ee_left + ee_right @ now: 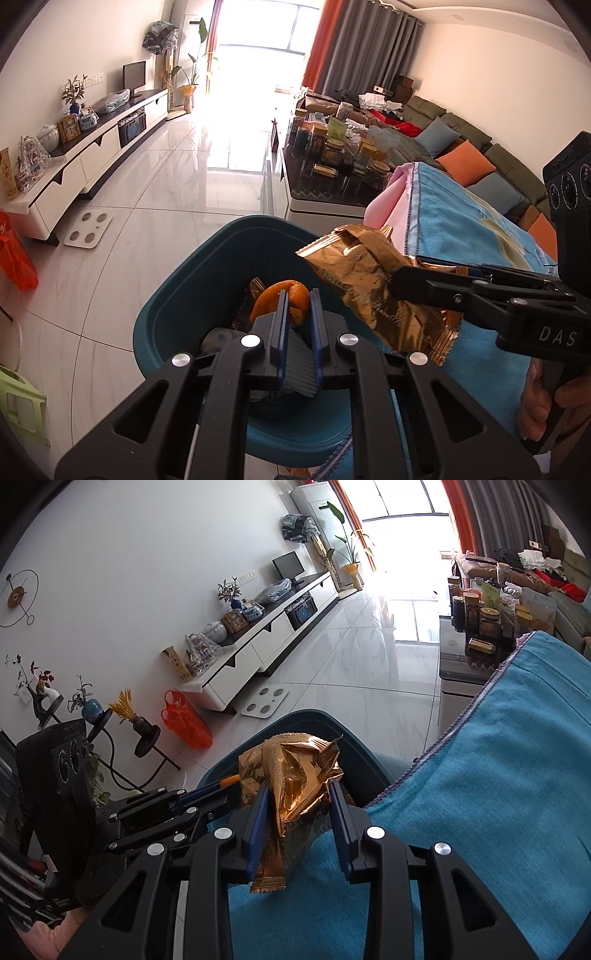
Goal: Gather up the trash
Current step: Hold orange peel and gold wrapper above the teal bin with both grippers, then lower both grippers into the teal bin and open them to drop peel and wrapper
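Sunlight floods the white tiled floor (155, 206) of a living room, with a long TV cabinet (92, 147) along one wall and a sofa (480, 155) opposite. Nearby, a blue cloth (498, 775) covers the surface, and a teal bin (207, 280) stands just beside it. Over the bin, the left claw (295, 317) is pinched on an orange peel (291, 295), while the right claw (299, 812) grips a crumpled gold wrapper (291, 775).
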`<action>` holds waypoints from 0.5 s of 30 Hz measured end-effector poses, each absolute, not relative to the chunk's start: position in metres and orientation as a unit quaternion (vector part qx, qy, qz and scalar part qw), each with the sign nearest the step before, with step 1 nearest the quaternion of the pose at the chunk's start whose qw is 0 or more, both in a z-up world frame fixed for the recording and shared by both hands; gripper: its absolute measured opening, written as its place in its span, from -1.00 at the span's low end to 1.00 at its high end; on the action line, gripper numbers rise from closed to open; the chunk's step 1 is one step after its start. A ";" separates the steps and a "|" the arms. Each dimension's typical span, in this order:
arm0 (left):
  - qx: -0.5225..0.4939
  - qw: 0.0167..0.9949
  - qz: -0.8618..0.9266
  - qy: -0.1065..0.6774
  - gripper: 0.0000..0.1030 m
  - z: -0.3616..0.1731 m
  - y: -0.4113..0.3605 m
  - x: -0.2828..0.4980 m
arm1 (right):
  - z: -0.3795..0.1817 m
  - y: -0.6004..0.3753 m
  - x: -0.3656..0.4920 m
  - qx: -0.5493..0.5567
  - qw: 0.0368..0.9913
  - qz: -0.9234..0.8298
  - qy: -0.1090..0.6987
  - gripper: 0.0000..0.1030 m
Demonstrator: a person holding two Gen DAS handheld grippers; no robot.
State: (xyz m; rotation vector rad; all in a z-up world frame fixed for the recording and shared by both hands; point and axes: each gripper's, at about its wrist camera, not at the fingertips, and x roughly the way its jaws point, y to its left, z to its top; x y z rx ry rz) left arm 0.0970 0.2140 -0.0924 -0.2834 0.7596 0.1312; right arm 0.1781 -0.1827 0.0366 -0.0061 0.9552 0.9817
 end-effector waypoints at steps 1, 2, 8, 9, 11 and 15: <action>-0.138 0.916 0.065 0.370 -0.78 -0.093 0.214 0.098 | 0.035 -0.180 0.178 -0.005 0.774 0.452 0.443 -0.39; -0.137 0.916 0.066 0.371 -0.78 -0.095 0.214 0.099 | 0.034 -0.179 0.178 -0.005 0.774 0.451 0.445 -0.39; -0.145 0.911 0.071 0.379 -0.77 -0.101 0.218 0.104 | 0.026 -0.169 0.186 -0.008 0.764 0.446 0.466 -0.31; -0.146 0.911 0.071 0.380 -0.77 -0.102 0.219 0.105 | 0.026 -0.168 0.187 -0.010 0.763 0.446 0.468 -0.30; -0.148 0.910 0.069 0.382 -0.77 -0.104 0.219 0.108 | 0.025 -0.165 0.191 -0.010 0.763 0.443 0.470 -0.28; -0.151 0.908 0.071 0.385 -0.69 -0.107 0.222 0.108 | 0.023 -0.164 0.194 -0.005 0.761 0.442 0.474 -0.23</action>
